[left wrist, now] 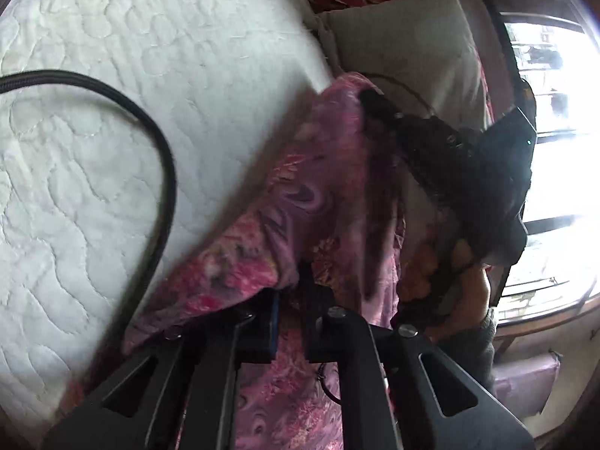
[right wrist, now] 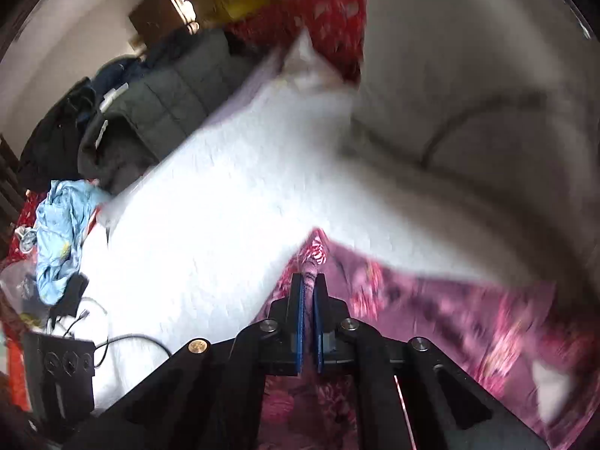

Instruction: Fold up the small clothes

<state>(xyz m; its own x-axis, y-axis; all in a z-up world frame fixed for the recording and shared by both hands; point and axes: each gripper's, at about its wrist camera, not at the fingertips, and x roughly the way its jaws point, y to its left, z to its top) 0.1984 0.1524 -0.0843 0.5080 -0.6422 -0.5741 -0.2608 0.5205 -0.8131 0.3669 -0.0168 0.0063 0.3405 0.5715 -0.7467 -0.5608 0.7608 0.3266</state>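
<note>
A pink and purple patterned garment (left wrist: 322,202) hangs stretched over the white quilted mattress (left wrist: 150,75). My left gripper (left wrist: 292,294) is shut on its near edge, and the cloth drapes over the fingers. In the left wrist view, my right gripper (left wrist: 369,99) pinches the garment's far upper edge, with a person's hand (left wrist: 468,270) behind it. In the blurred right wrist view, the right gripper (right wrist: 309,281) has its blue pads (right wrist: 300,311) pressed on a fold of the garment (right wrist: 431,300), which trails off to the right above the mattress (right wrist: 225,206).
A black cable (left wrist: 165,172) loops across the mattress. A grey cushion (left wrist: 405,37) and a bright window (left wrist: 555,150) lie beyond. In the right wrist view, a light blue garment (right wrist: 60,225), a dark quilted jacket (right wrist: 161,93) and a black box with cables (right wrist: 60,367) sit at the left.
</note>
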